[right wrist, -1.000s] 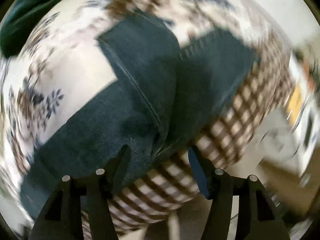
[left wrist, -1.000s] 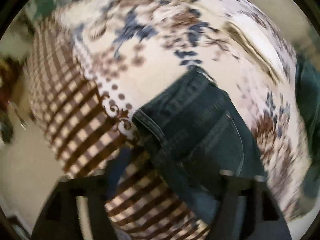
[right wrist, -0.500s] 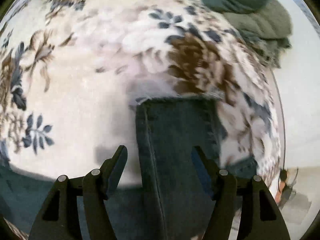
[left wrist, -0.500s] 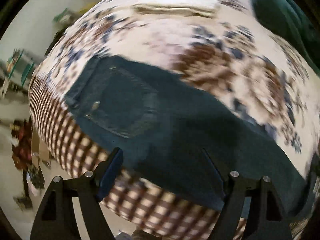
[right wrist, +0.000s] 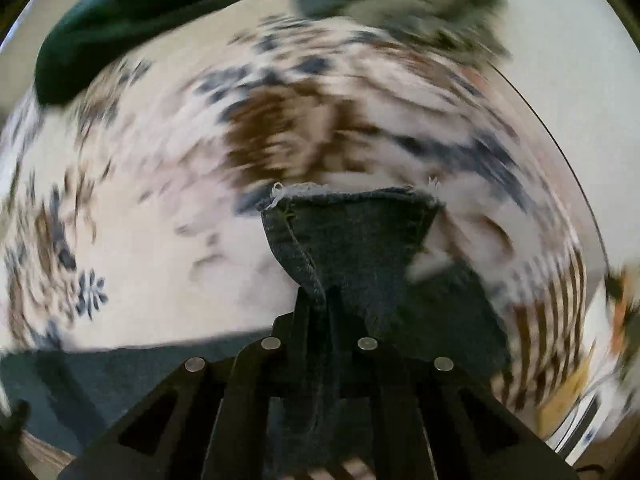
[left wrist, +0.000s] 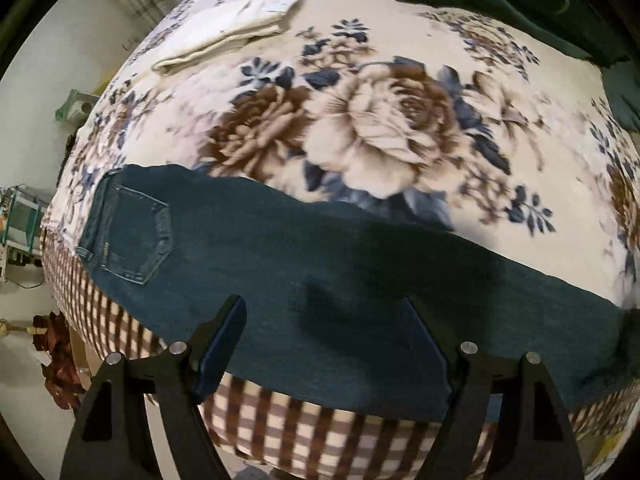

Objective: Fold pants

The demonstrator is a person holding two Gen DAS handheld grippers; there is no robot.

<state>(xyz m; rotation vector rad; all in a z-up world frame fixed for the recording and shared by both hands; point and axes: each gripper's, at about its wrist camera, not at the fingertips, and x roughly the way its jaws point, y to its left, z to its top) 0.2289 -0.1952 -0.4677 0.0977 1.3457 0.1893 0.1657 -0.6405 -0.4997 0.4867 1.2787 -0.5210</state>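
Dark blue jeans (left wrist: 320,272) lie flat along the near edge of a bed with a floral blanket (left wrist: 380,128), back pocket (left wrist: 138,236) at the left. My left gripper (left wrist: 324,320) is open and empty, hovering over the middle of the jeans. In the right wrist view my right gripper (right wrist: 324,300) is shut on the leg end of the jeans (right wrist: 352,240), lifting the frayed hem (right wrist: 304,190) off the blanket; the view is blurred by motion.
A folded cream cloth (left wrist: 228,28) lies at the far left of the bed. Dark green fabric (left wrist: 520,0) is piled at the far right, also in the right wrist view (right wrist: 140,12). The checked blanket border (left wrist: 320,428) hangs over the near edge.
My right gripper has closed on the jeans' leg end and lifted it. My left gripper has swung from the waistband to above the middle of the jeans, still open.
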